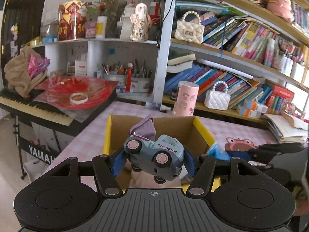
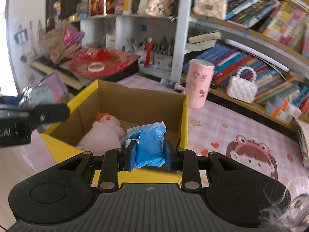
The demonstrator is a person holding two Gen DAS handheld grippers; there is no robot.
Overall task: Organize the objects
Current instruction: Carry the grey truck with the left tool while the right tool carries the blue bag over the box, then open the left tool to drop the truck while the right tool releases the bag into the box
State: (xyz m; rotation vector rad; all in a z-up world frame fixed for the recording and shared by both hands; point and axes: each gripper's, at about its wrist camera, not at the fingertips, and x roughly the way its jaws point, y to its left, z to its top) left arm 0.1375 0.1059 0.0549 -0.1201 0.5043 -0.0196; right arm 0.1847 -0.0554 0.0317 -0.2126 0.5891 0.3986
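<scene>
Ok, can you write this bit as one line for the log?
left gripper: holds toy truck | right gripper: holds blue bag | cardboard box: pink plush inside

box (image 2: 181, 116): on tabletop (image 2: 222, 135), near side
plush toy (image 2: 102, 133): inside box, left part of floor
toy truck (image 1: 154, 154): above box, between left fingers (image 1: 117, 162)
bag (image 2: 150, 147): above box near wall, between right fingers (image 2: 129, 154)
cylinder (image 2: 199, 83): on tabletop, far right of box
bookshelf (image 2: 251, 44): behind cylinder

pink plush toy (image 1: 154, 179) mostly hidden behind toy truck (image 1: 154, 154)
</scene>
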